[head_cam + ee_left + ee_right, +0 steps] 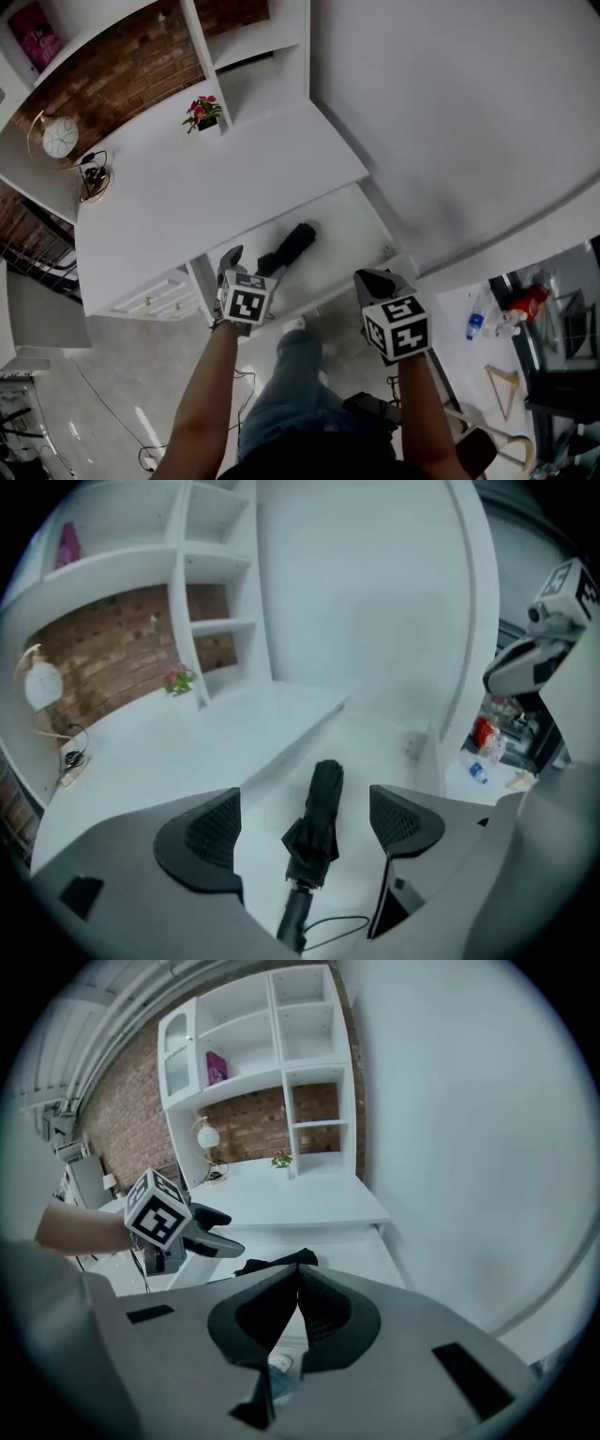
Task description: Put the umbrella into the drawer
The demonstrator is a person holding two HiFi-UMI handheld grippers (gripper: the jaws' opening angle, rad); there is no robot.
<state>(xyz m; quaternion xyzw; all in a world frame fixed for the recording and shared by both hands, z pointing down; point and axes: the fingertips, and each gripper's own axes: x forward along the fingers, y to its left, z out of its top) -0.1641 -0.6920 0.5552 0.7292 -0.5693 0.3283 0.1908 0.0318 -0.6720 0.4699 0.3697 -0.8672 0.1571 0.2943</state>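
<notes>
A folded black umbrella (289,248) lies on the floor of the open white drawer (352,230) under the desk. My left gripper (233,260) hovers over its handle end, jaws wide apart. In the left gripper view the umbrella (317,817) lies below and between the open left gripper (305,829), touching neither pad. My right gripper (380,281) hangs over the drawer's front right edge, shut, with nothing in it. In the right gripper view the right gripper (295,1283) has its jaws together, and the umbrella (277,1262) shows just beyond them, beside the left gripper (204,1234).
The white desk top (206,187) carries a small flower pot (203,112), a round lamp (59,137) and a cable. White shelves rise behind it. A white wall runs on the right. On the floor at the right lie a bottle (475,323) and wooden hangers (506,384).
</notes>
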